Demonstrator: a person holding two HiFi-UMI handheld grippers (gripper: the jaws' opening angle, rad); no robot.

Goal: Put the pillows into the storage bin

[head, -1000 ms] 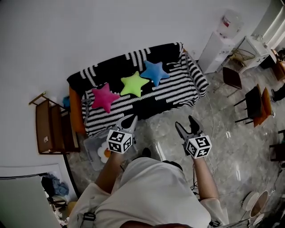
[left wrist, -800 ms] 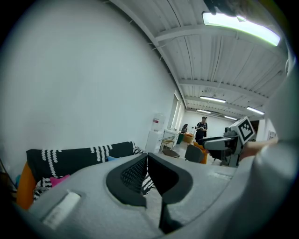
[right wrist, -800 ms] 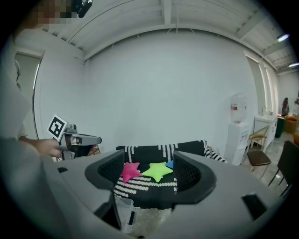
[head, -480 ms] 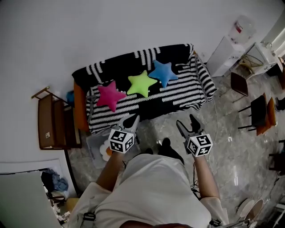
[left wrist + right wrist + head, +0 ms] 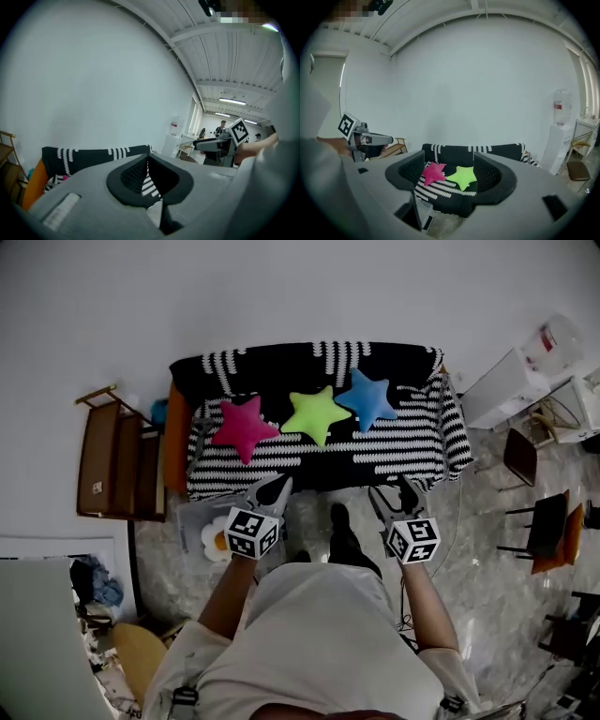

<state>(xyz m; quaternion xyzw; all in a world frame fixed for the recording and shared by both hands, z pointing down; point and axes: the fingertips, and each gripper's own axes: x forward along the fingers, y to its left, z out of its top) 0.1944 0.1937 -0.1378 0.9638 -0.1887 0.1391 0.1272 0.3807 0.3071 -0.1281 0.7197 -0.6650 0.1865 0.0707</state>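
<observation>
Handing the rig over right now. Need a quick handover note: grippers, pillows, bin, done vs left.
Left gripper: jaws together, nothing in them, held low in front of the sofa.
Right gripper: jaws apart, empty, pointing at the sofa.
Pillows: pink star, green star and blue star lie in a row on the sofa seat.
Storage bin: clear, on the floor by the sofa's left end, partly hidden behind the left gripper. A white-and-orange item shows in it; I can't tell what it is.
Done: none of the three stars is grasped.
Left: grasp each star and put it in the bin.
</observation>
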